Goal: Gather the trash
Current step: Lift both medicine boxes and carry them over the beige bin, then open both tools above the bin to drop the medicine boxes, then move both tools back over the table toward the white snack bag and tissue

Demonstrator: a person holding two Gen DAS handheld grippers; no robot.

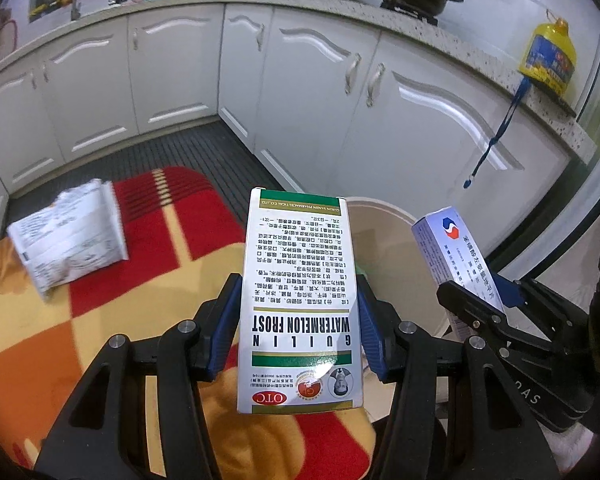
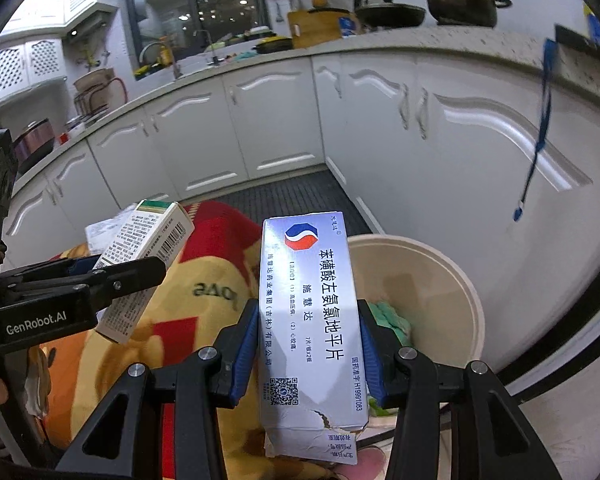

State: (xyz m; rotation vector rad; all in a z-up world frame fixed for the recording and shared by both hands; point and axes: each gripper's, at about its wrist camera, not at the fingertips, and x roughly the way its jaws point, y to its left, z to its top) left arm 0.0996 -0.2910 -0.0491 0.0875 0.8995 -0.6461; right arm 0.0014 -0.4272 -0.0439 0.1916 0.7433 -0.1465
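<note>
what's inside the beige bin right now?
In the beige bin, a crumpled green item lies near its left side. The right gripper and its blue-white medicine box cover the rest of the bottom, so anything there is hidden.

Open bin mouth point(image 2: 452, 276) ahead, white cabinets point(image 2: 480, 152) close behind.

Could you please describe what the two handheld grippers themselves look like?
Both the left gripper and the right gripper have black angular linkage arms with silver pivot bolts and ribbed blue finger pads. White "GenRobot.AI" lettering marks the left gripper's body.
</note>
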